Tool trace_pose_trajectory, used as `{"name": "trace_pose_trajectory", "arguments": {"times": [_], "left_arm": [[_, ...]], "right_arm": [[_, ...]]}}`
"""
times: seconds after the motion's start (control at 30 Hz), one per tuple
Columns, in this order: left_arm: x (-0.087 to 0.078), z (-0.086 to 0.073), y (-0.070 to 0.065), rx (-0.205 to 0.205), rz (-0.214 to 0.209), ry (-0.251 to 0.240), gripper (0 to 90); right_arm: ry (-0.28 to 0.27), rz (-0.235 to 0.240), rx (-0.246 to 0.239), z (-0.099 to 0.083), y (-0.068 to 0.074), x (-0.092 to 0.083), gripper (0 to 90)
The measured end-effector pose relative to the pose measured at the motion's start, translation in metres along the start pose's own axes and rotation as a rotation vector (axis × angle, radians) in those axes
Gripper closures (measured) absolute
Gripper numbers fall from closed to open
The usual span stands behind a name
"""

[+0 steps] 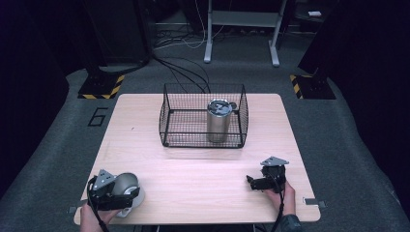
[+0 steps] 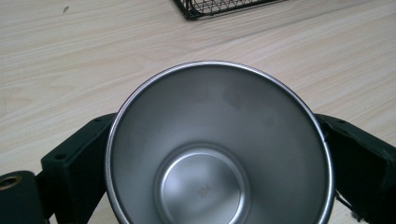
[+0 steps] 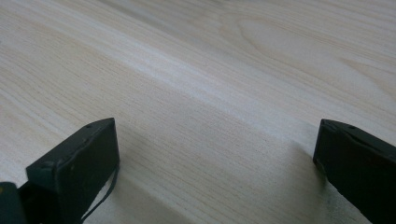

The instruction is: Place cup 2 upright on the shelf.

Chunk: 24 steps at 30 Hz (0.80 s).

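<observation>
Two steel cups are sitting in the scene: one tall lidded cup (image 1: 219,121) is standing upright inside the wire basket (image 1: 167,116) at mid-tabletop, and one open cup (image 1: 126,186) is resting at the near-left corner of the tabletop (image 1: 203,179), clasped by the left hand-held gripper (image 1: 118,192). The left gripper view is looking straight down into that cup (image 2: 219,149), black jaws pressing on its wall from both sides. The right hand-held gripper (image 1: 256,182) is idling near the right edge, jaws spread wide over bare wood (image 3: 210,93), grasping nothing.

Risk, as I judge it: smooth round metal is likely slipping or rotating between flat jaws if lifted fast; carrying it toward the basket, its base could be catching the wire rim, or knocking the tall cup.

The high view is giving the basket's contents and both grippers' spacing; the left gripper view is giving the cup's empty interior and a basket corner (image 2: 205,7).
</observation>
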<state>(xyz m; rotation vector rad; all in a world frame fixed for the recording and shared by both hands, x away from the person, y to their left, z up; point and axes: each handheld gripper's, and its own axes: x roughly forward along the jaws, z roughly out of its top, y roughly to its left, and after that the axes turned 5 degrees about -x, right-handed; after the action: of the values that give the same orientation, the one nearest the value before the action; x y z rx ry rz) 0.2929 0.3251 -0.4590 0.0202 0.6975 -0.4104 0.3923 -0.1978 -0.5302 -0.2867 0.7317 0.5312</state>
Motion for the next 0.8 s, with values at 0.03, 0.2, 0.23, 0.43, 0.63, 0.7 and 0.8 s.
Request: {"name": "trace_pose_trajectory", "arguments": {"times": [0.03,0.2,0.23,0.43,0.63,0.7,0.8], "left_arm": [[-0.0001,0.0006,-0.0010,-0.002,0.008,0.006,5.6],[-0.0006,0.0001,-0.0009,-0.001,0.009,0.004,5.9],[-0.0005,-0.0004,-0.0007,0.003,0.006,-0.002,6.1],[-0.0004,-0.0003,0.0003,0.012,-0.004,-0.002,6.3],[-0.0016,-0.0015,-0.0006,0.026,0.009,-0.014,6.4],[-0.0020,-0.0019,0.0004,0.020,0.011,-0.022,6.4],[-0.0033,-0.0014,0.0018,0.014,0.006,-0.021,6.4]], "right_arm": [[0.000,0.000,-0.001,0.0000,0.0000,0.0000,0.0],[0.006,0.003,0.010,0.0005,0.0003,0.0001,0.0],[0.006,0.002,0.009,0.0004,0.0004,0.0000,0.0],[0.005,-0.018,0.022,-0.0009,0.0023,-0.0013,0.0],[0.006,-0.012,0.017,-0.0011,0.0017,-0.0016,0.0],[0.002,-0.014,0.022,-0.0010,0.0021,-0.0014,0.0],[0.003,-0.012,0.018,-0.0011,0.0017,-0.0015,0.0]]}}
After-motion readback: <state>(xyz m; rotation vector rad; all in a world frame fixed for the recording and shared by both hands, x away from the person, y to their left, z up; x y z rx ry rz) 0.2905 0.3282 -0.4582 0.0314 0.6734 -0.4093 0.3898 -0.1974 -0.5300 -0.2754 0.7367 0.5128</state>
